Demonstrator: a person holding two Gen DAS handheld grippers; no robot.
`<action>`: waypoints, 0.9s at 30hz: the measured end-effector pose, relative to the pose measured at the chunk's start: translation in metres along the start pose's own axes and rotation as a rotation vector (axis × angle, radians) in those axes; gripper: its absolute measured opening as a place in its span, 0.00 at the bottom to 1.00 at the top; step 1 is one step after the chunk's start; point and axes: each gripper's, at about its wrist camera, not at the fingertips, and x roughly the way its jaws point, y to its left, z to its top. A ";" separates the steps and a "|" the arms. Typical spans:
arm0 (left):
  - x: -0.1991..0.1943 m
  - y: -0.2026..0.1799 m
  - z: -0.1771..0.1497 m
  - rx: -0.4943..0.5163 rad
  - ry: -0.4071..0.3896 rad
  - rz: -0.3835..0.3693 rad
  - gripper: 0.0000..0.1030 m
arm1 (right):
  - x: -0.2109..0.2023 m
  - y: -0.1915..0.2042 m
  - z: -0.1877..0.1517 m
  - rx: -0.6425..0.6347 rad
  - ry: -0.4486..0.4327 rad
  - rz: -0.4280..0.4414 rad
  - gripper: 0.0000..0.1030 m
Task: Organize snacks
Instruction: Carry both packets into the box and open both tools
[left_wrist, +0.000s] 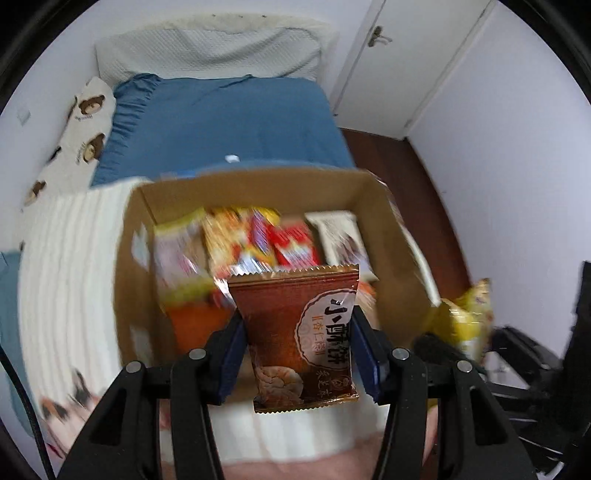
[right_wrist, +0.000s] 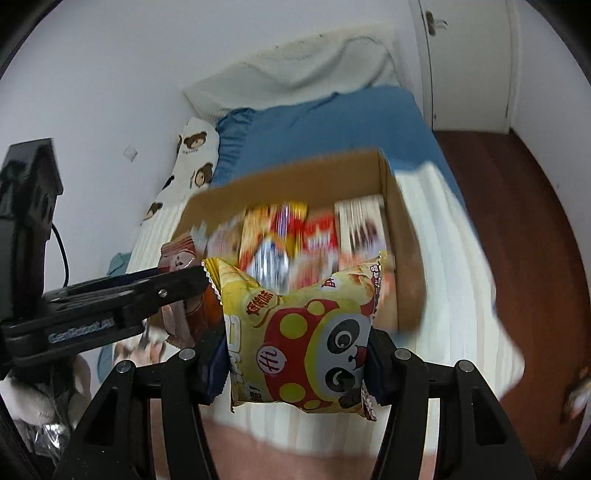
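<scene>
1. Through my left wrist camera, my left gripper (left_wrist: 297, 341) had its jaws clamped on a brown biscuit packet (left_wrist: 301, 332), which stood upright between the blue pads.
2. Behind that packet sat an open cardboard box (left_wrist: 391, 236) on a white ribbed blanket (left_wrist: 66, 266) on the bed, with blurred snack packets (left_wrist: 258, 240) lying inside it.
3. At the right edge of the same view, a yellow packet (left_wrist: 469, 317) showed just beside the box.
4. Through my right wrist camera, my right gripper (right_wrist: 295, 354) had its jaws clamped on that yellow packet with a panda face (right_wrist: 306, 332).
5. My left gripper (right_wrist: 184, 284) reached in from the left there, holding the brown packet (right_wrist: 177, 258) near the box (right_wrist: 402, 236).
</scene>
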 end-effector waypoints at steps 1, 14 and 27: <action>0.008 0.007 0.012 -0.008 0.013 0.013 0.49 | 0.009 0.001 0.014 -0.013 0.003 -0.012 0.59; 0.129 0.082 0.084 -0.086 0.225 0.143 0.51 | 0.122 -0.027 0.113 -0.014 0.180 -0.107 0.60; 0.153 0.094 0.090 -0.106 0.268 0.182 0.88 | 0.172 -0.056 0.115 0.049 0.296 -0.161 0.93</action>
